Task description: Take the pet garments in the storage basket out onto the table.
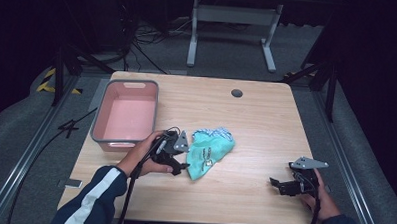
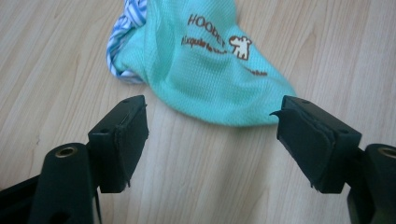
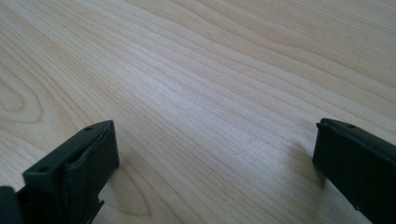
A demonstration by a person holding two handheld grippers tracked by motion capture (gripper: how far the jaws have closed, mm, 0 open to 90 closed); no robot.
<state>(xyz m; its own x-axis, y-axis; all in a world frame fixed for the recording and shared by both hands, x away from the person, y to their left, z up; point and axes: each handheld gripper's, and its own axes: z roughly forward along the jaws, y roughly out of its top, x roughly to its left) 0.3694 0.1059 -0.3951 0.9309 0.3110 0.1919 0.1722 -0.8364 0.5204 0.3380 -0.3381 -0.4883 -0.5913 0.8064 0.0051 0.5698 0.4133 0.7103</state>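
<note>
Cloth, soft crumpled mint-green fabric (image 2: pixel 205 70), looked light and floppy; best pinched at its near edge. Both tools, left tool (image 2: pixel 212 135) and right tool (image 3: pixel 215 158), were open and empty.

I look down on a light wooden table (image 1: pixel 266 124) standing on grey carpeted floor (image 1: pixel 228 53). Beyond it a white metal desk frame (image 1: pixel 233 23) stands against dark surroundings, black cables (image 1: pixel 144 37) trailing nearby.

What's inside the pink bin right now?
The pink bin looks empty in the high view: bare pink floor and walls. Its near wall hides a thin strip of the floor, so something very flat there would go unseen.
</note>
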